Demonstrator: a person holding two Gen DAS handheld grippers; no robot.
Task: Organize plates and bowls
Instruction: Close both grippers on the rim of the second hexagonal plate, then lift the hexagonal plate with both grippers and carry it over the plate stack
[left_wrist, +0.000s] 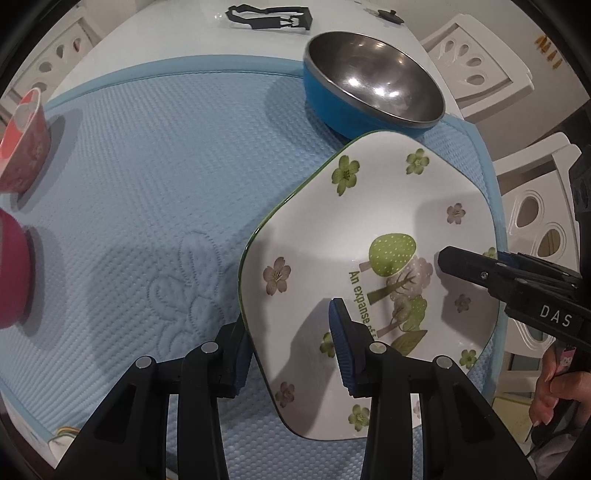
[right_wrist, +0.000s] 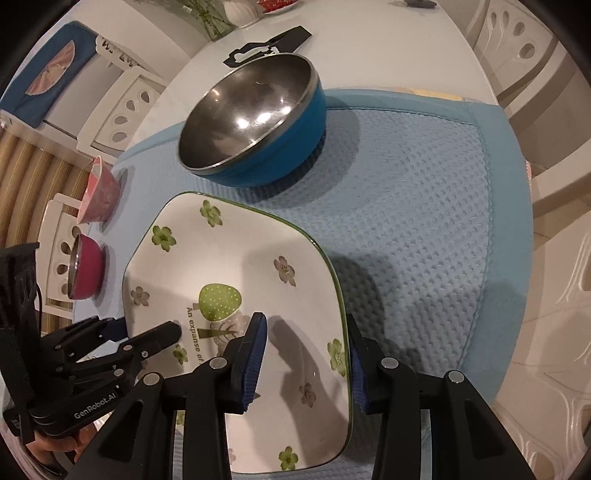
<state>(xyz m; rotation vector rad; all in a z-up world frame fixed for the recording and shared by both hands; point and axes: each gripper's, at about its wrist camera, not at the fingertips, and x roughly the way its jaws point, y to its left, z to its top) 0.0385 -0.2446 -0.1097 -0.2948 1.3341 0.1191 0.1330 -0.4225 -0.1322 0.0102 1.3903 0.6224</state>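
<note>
The square floral plate (left_wrist: 369, 236) fills the lower right of your left wrist view and the lower centre of your right wrist view (right_wrist: 236, 280), lying on the pale blue quilted mat (left_wrist: 147, 177), with its upper corner just beside the blue bowl (left_wrist: 369, 92). That bowl, steel inside, stands at the upper centre of both views (right_wrist: 255, 122), near the mat's far edge. At the left edge of your left view sit a pink patterned bowl (left_wrist: 24, 144) and, below it, a magenta bowl (left_wrist: 14, 273); your right view shows the same two at its left, pink (right_wrist: 101, 192) above magenta (right_wrist: 86, 269). The mat covers a white table (left_wrist: 166, 33), where a flat black part (left_wrist: 269, 18) lies at the top of the frame, and white chairs with cut-out backs (left_wrist: 476, 62) ring the table. Your left gripper (left_wrist: 291, 343) straddles the plate's left rim: one blue pad (left_wrist: 343, 347) rests over the plate's face, the other finger sits outside the edge, the jaws at a middling gap and not visibly clamped. Your right gripper (right_wrist: 306, 358) straddles the opposite rim likewise, one pad (right_wrist: 253, 354) over the face, the other outside the green edge; whether either pair actually presses the plate you cannot tell from these views.
</note>
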